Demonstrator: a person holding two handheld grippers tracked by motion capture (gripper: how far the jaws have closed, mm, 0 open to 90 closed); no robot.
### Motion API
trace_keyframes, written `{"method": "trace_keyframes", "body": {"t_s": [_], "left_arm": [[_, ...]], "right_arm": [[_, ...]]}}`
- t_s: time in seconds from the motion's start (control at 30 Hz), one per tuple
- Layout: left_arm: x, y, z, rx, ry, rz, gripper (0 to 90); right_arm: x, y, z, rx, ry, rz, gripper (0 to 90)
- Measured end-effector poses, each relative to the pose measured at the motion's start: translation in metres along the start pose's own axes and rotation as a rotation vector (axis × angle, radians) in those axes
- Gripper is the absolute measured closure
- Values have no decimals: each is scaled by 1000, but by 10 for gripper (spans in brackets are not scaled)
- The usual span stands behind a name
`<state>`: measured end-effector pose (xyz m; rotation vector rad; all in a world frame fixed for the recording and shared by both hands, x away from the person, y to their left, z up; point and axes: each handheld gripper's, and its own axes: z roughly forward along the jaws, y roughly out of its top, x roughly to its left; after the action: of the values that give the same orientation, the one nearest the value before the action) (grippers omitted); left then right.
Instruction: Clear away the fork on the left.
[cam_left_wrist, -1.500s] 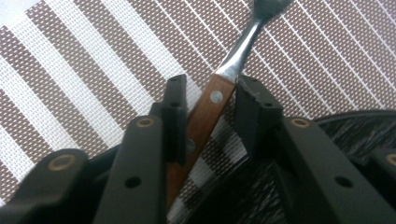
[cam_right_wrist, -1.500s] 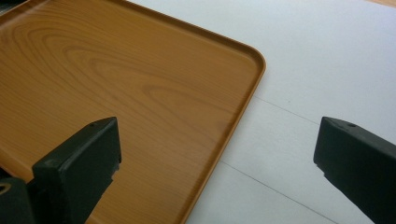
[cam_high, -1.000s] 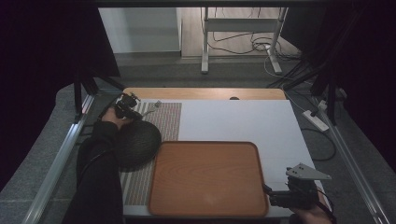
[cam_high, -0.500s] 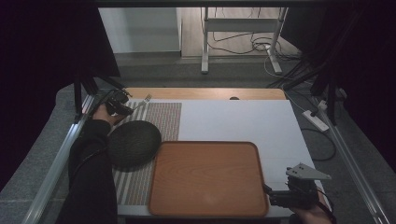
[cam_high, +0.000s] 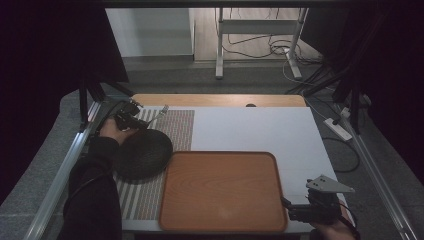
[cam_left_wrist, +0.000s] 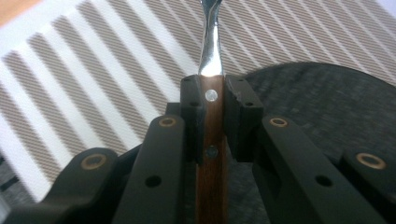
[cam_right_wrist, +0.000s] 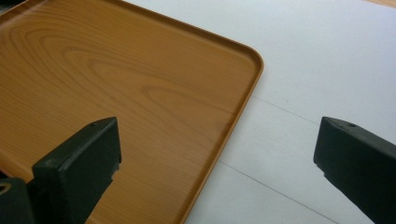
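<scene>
In the upper left of the high view, the left gripper (cam_high: 134, 120) is clamped on a piece of cutlery (cam_high: 159, 112) by its wooden handle (cam_left_wrist: 211, 154). The metal neck runs straight out ahead of the jaws toward the top of the left gripper view, so the utensil's long axis continues the gripper's own line (its head is cut off, so fork or spoon I cannot tell). It hangs over the striped placemat (cam_high: 176, 130), just beside the dark round woven mat (cam_high: 144, 154) below it.

The wooden tray (cam_high: 220, 190) lies at lower centre of the bench (cam_high: 260, 127), to the lower right of the held utensil. The right gripper (cam_high: 305, 212) sits at the tray's lower-right corner with its jaws spread wide on nothing. The left hand carries the piece, so any placing on the tray would probably fall to it, swinging the handle down and rightward.
</scene>
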<state>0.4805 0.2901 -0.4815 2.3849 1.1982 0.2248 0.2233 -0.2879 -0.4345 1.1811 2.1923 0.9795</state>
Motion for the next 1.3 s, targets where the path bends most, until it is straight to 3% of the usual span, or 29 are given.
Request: {"method": "trace_keyframes", "body": {"t_s": [0.17, 0.27, 0.53, 0.93, 1.1, 1.3], "left_arm": [[-13, -6, -1, -23, -69, -7, 780], [-24, -9, -3, -17, -74, 4, 780], [-52, -22, -16, -41, -106, -17, 780], [-105, -35, -29, -58, -165, 9, 780], [-128, -39, -33, -55, -148, 25, 780], [-147, -44, -34, -54, -173, 10, 780]], "right_arm": [[0, 0, 0, 1, -2, 0, 14], [0, 0, 0, 0, -3, -1, 13], [1, 0, -1, -4, -5, -7, 13], [3, 0, -1, -13, -5, -26, 13], [3, 0, -2, -15, -6, -30, 13], [4, 0, -2, -15, -8, -38, 13]]}}
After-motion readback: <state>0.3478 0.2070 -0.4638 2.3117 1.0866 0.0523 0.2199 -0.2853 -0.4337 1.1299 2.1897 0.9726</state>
